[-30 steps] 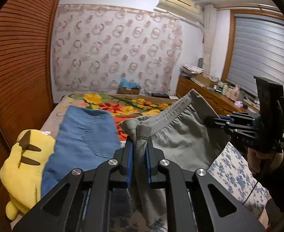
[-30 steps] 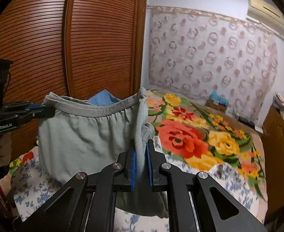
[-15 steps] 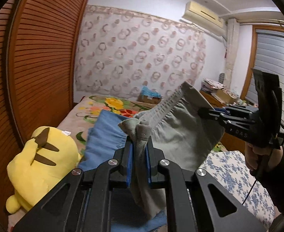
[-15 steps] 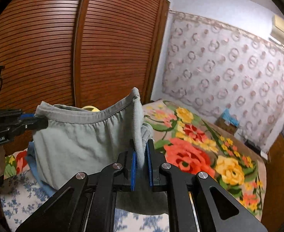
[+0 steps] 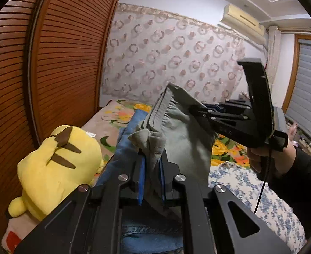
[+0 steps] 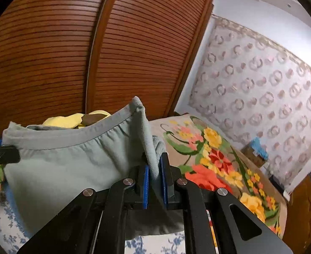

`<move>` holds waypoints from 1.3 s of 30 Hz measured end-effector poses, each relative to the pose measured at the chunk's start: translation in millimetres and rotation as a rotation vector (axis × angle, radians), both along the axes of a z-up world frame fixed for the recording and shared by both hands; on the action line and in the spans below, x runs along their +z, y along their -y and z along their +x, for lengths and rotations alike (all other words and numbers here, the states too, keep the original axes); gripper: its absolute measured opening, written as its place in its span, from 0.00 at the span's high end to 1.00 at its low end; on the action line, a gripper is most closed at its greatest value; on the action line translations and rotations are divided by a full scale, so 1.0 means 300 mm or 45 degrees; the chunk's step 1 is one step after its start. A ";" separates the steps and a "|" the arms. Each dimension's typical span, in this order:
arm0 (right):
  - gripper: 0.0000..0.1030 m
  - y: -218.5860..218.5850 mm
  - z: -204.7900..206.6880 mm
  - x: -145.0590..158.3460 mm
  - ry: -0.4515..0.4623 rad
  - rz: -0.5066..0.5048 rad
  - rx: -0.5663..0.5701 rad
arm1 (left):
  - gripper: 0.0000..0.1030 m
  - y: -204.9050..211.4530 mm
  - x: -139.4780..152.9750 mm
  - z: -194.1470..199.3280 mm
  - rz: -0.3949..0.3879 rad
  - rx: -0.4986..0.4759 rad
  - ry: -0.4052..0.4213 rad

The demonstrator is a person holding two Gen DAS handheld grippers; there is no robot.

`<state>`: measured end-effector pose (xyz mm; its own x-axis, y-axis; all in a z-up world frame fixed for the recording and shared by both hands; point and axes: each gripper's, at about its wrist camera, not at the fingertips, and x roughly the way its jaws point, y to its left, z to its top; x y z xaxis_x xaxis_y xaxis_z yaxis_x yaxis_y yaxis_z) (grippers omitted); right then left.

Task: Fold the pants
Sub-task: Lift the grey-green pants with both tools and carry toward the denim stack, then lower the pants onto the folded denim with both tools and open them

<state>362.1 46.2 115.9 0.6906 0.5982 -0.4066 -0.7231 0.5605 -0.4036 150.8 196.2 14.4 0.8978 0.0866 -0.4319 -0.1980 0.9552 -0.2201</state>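
Clearly the grey pants (image 5: 183,139), hanging above the bed (image 6: 208,169) by their waistband, are soft, light and limp, so the left gripper (image 5: 151,169) and right gripper (image 6: 155,173), each clamped on a waistband corner, look well placed.

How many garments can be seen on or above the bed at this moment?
2. The grey pants hang above the bed, waistband clamped by the left gripper and right gripper. Blue jeans lie beneath them beside the yellow plush toy. Others may be hidden.
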 end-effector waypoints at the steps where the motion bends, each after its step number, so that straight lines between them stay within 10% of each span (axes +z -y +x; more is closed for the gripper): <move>1: 0.91 -0.018 0.007 -0.004 0.009 -0.013 0.001 | 0.88 -0.002 -0.004 -0.001 -0.002 0.005 -0.004; 16: 0.90 -0.067 0.048 -0.014 -0.094 0.024 0.023 | 0.88 -0.028 -0.050 -0.006 -0.010 0.069 -0.055; 21: 0.64 -0.040 0.070 0.015 -0.116 0.078 -0.017 | 0.88 -0.033 -0.070 0.000 -0.016 0.076 -0.076; 39: 0.60 -0.031 0.161 -0.120 -0.471 0.056 0.109 | 0.88 -0.051 -0.138 0.017 -0.004 0.116 -0.169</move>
